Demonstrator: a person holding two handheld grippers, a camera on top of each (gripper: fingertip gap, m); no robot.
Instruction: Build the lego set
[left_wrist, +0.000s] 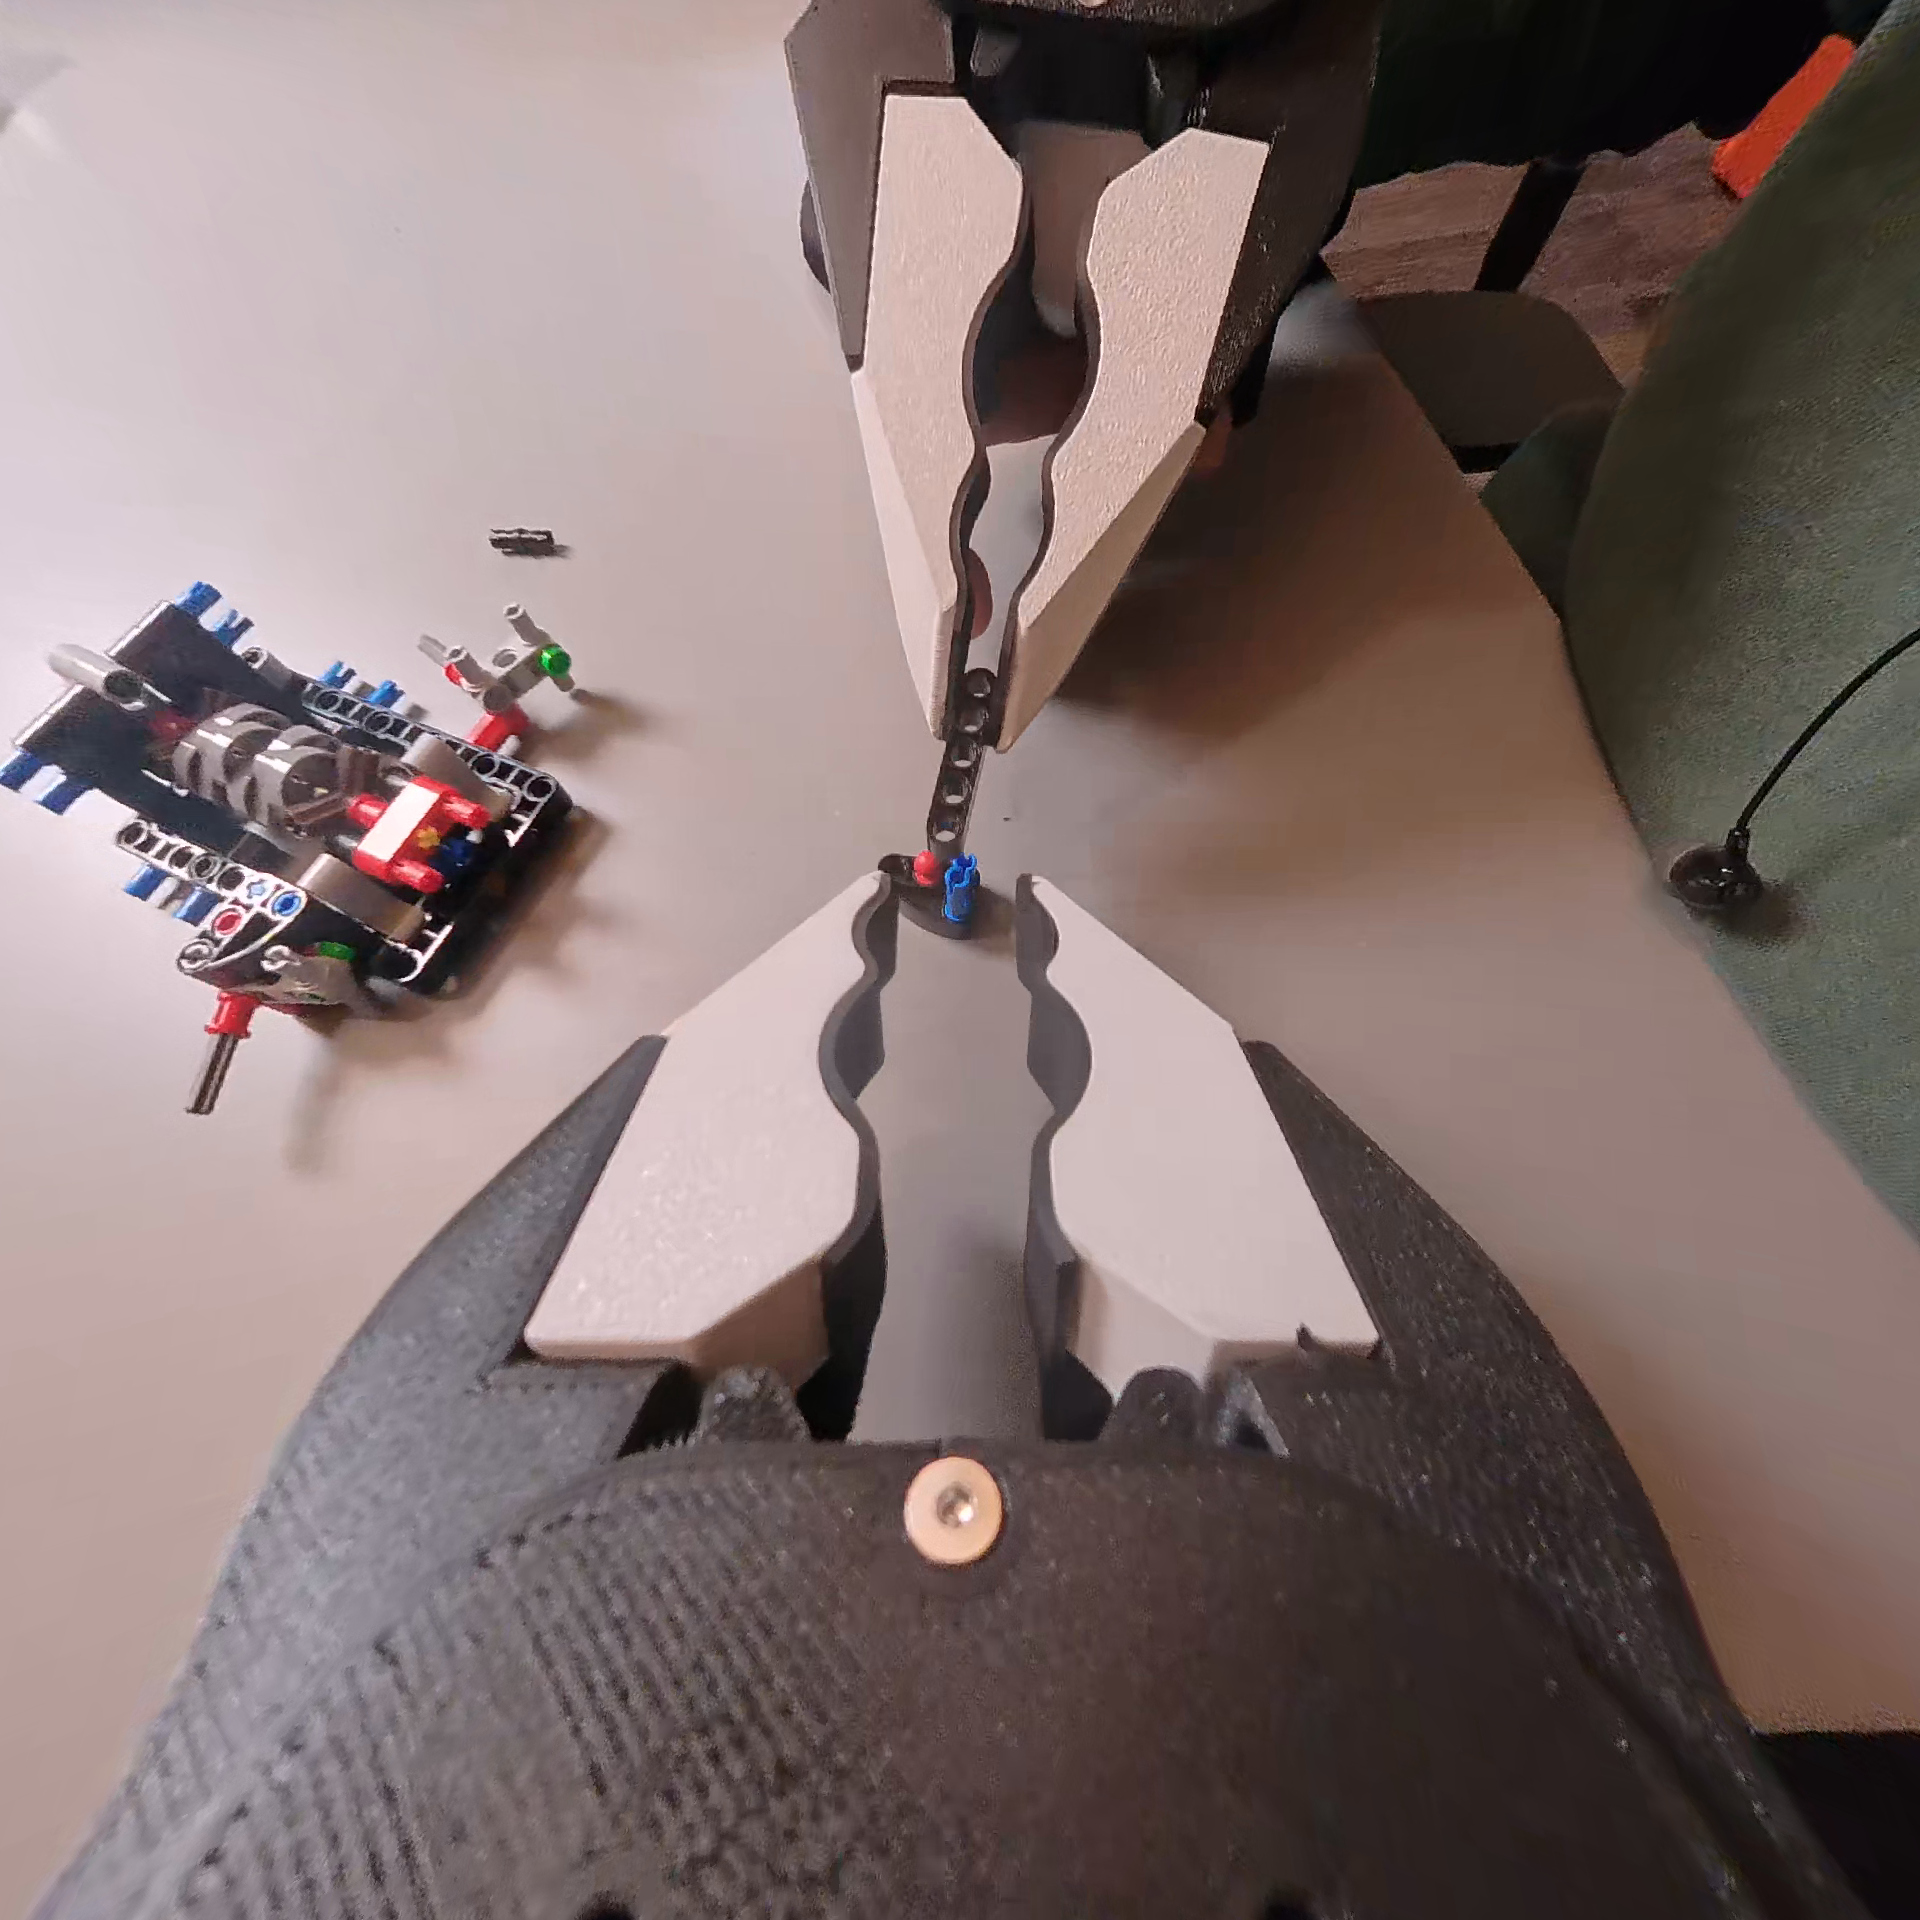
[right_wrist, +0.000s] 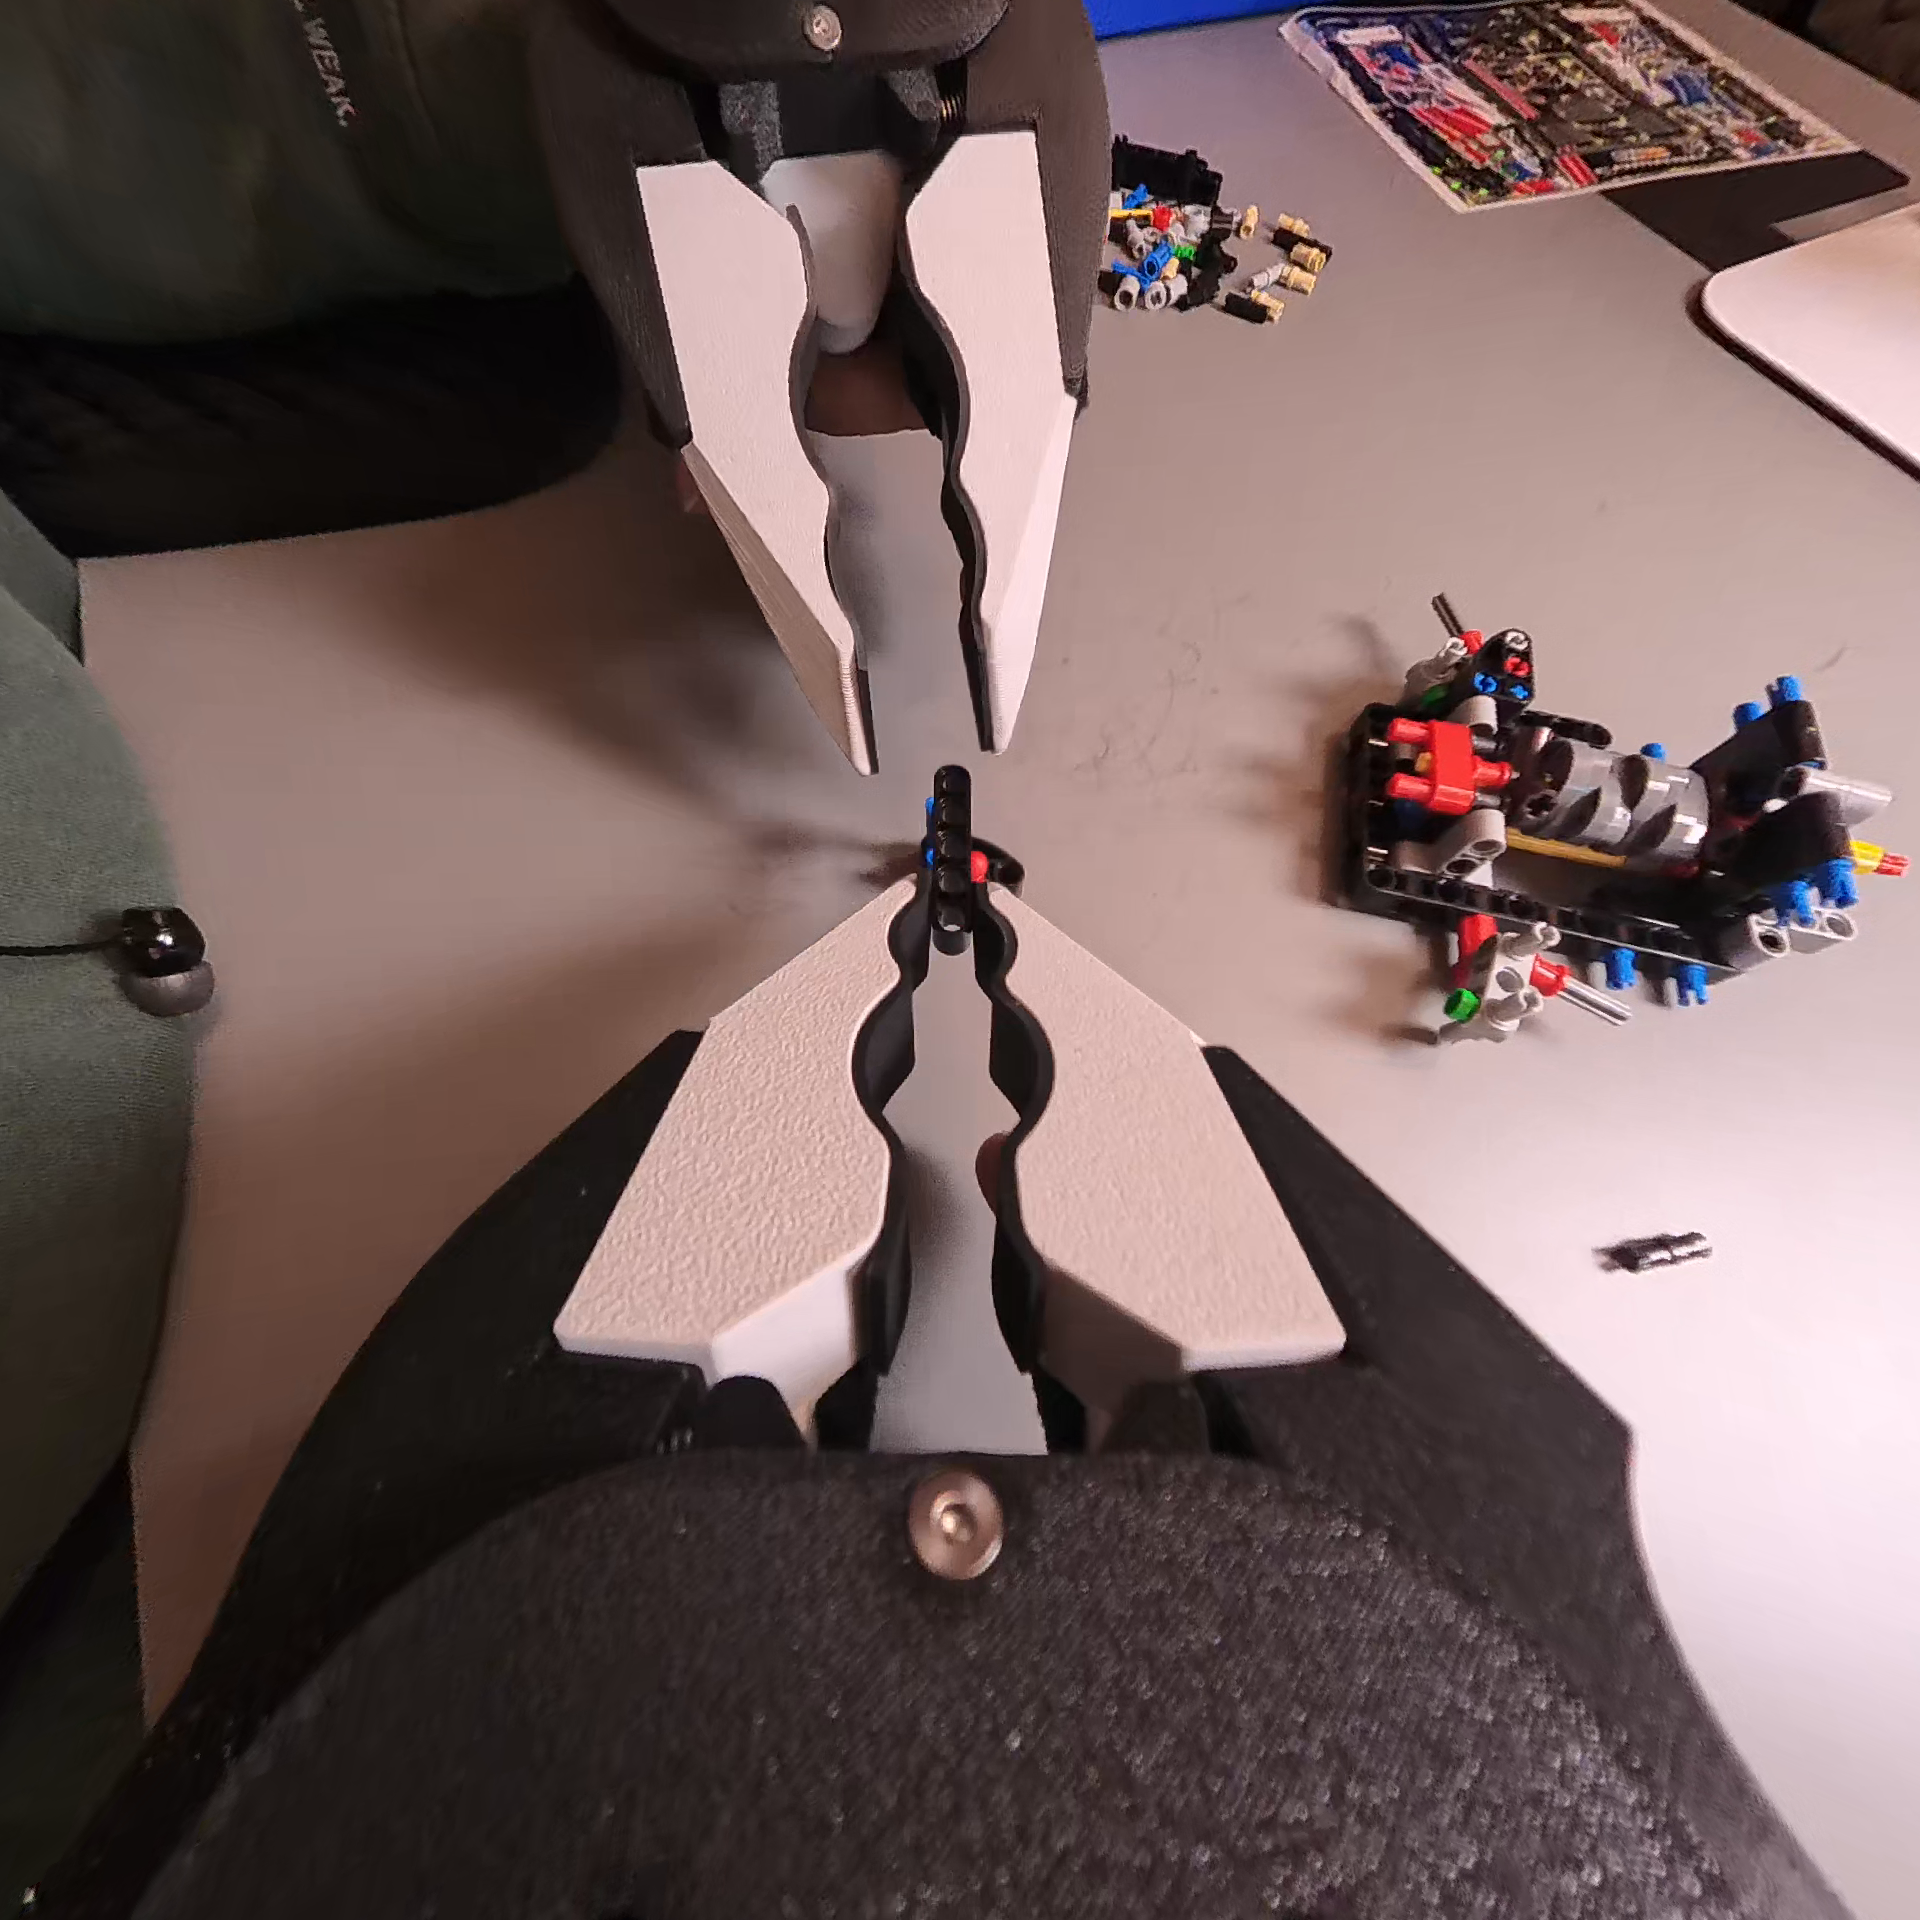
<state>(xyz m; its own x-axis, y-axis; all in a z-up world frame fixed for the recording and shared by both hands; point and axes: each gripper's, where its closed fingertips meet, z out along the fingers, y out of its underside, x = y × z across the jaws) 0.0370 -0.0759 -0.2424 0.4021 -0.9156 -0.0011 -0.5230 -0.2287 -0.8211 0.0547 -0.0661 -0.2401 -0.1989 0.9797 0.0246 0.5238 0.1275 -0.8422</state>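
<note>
My right gripper is shut on a black lego beam with a row of holes. The beam carries a blue pin and a red pin at its free end. In the left wrist view the right gripper comes down from the top, holding the beam with its free end near the table. My left gripper is open, its fingertips on either side of that end, not touching it. In the right wrist view the left gripper hangs open just beyond the beam's tip.
The half-built lego model lies on the grey table. A loose black pin lies near it. A pile of small parts and the instruction booklet are farther off. A person in green sits at the table edge. The tips of both grippers are at nearly the same place.
</note>
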